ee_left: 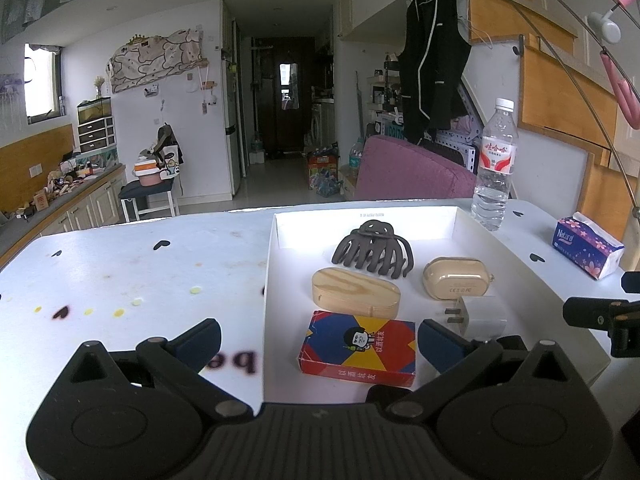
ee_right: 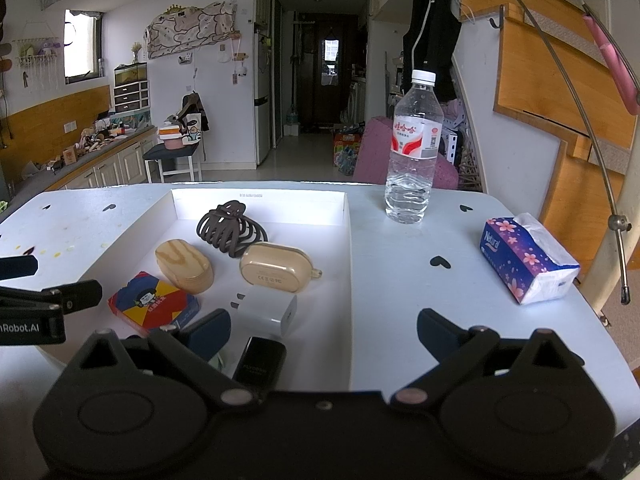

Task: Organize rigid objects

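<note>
On the table, left wrist view: left gripper spread wide, empty, above the white tray; card box, wooden case, hair claw, earbud case, charger plug inside.
Right wrist view: right gripper open, empty; black device at tray's near edge.
Progress: apparently nearly done; water bottle and tissue pack remain outside.

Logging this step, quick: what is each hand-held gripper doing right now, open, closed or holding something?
Left hand-held gripper: open, empty, over the card box in the tray.
Right hand-held gripper: open, empty.
</note>
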The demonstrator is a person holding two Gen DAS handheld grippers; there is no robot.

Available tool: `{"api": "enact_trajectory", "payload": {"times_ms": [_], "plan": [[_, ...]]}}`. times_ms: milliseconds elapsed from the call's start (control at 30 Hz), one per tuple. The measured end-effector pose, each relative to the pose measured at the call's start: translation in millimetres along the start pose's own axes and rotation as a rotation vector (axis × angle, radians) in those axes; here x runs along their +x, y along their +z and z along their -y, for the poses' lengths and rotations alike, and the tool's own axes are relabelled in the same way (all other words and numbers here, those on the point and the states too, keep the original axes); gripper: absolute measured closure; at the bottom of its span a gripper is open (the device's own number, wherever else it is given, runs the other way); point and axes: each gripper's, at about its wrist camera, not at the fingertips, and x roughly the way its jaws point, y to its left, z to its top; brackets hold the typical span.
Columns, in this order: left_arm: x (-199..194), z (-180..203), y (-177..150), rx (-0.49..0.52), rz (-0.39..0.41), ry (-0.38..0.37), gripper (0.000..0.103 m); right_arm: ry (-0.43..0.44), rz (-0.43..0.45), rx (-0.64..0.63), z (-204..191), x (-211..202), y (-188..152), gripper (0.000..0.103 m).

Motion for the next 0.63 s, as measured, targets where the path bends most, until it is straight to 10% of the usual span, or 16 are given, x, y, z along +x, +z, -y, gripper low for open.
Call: {"api": "enact_trajectory", "payload": {"times_ms": [633], "plan": [[0.9, 0.3, -1.0, 0.000, -0.003, -0.002, 0.000, -0.001, -0.002, 0.002, 0.2, 0.3, -1.0, 0.002]]}}
